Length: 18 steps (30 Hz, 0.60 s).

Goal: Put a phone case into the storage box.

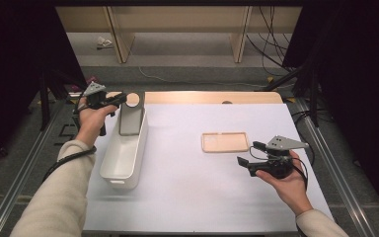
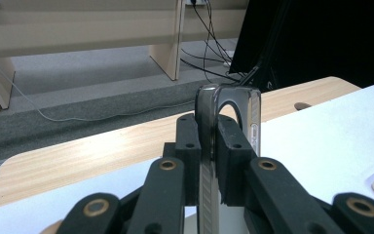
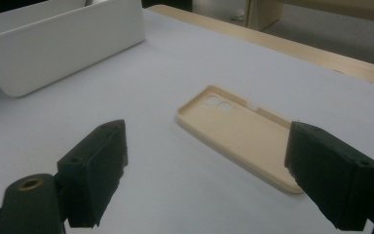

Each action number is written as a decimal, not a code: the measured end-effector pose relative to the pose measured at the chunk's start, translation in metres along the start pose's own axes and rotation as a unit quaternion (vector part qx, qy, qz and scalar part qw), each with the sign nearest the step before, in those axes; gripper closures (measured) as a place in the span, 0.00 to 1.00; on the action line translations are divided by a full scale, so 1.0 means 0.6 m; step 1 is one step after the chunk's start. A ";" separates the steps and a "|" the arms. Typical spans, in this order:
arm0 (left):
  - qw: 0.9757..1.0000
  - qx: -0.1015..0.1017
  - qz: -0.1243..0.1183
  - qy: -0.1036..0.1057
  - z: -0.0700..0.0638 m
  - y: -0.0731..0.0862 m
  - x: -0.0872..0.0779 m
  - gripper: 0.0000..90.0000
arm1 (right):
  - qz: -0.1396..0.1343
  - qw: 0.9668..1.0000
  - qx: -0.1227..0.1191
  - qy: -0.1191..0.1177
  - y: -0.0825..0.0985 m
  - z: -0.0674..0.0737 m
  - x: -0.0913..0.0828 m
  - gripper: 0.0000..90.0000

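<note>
Phone, a slim dark slab with a glossy back and metal-looking edge, stands upright at the far end of the long white plastic bin, in the upper left of the high view. The left hand-held gripper is clamped on it near its top: in the left gripper view the black pads press on either side of the phone's thin body, with the side rail running down between them.

It looks rigid and fairly dense for its size, so it should not flex, but the polished faces are probably slippery and the screen is breakable. A hold on the two broad faces near one end, as here, leaves the long body free to swing; a firmer pinch nearer the middle, across the faces and not the rounded edges, would likely steady it. It should be set down gently, not dropped.

The beige soft-looking phone case lies flat, open side up, on the white tabletop right of centre, well apart from the bin. It is likely light and bendy, best taken by a rim. The right hand-held gripper hovers just beside it at the lower right, its jaws wide apart with nothing between them; in the right gripper view the case lies ahead of the pads.
</note>
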State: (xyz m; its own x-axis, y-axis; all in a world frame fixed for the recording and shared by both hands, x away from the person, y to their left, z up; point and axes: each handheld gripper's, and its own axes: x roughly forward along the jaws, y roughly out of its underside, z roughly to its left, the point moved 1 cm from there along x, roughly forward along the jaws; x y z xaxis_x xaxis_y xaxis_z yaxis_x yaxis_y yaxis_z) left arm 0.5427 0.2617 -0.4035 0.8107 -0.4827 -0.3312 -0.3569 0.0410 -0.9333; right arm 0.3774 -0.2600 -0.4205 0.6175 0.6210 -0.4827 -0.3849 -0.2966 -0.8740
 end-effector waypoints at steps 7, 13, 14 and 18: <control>1.000 0.000 0.008 -0.002 0.002 0.004 0.001 0.90 | 0.000 1.000 -0.001 -0.001 0.000 0.000 0.001 0.18; 1.000 0.000 0.015 -0.004 0.004 0.008 0.003 0.90 | 0.001 1.000 -0.001 0.000 0.000 0.000 0.001 0.18; 1.000 0.000 0.016 -0.006 0.004 0.009 0.004 0.90 | 0.001 1.000 -0.001 0.000 0.000 0.000 0.001 0.18; 1.000 0.001 0.020 -0.011 0.007 0.011 0.004 0.89 | 0.001 1.000 -0.001 0.000 0.000 0.000 0.001 0.18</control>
State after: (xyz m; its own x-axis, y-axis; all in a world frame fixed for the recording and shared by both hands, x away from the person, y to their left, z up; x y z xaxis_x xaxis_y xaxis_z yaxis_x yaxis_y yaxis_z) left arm 0.5442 0.2644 -0.4111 0.8057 -0.4615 -0.3713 -0.3881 0.0623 -0.9195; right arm 0.3774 -0.2597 -0.4208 0.6164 0.6206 -0.4847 -0.3854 -0.2990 -0.8730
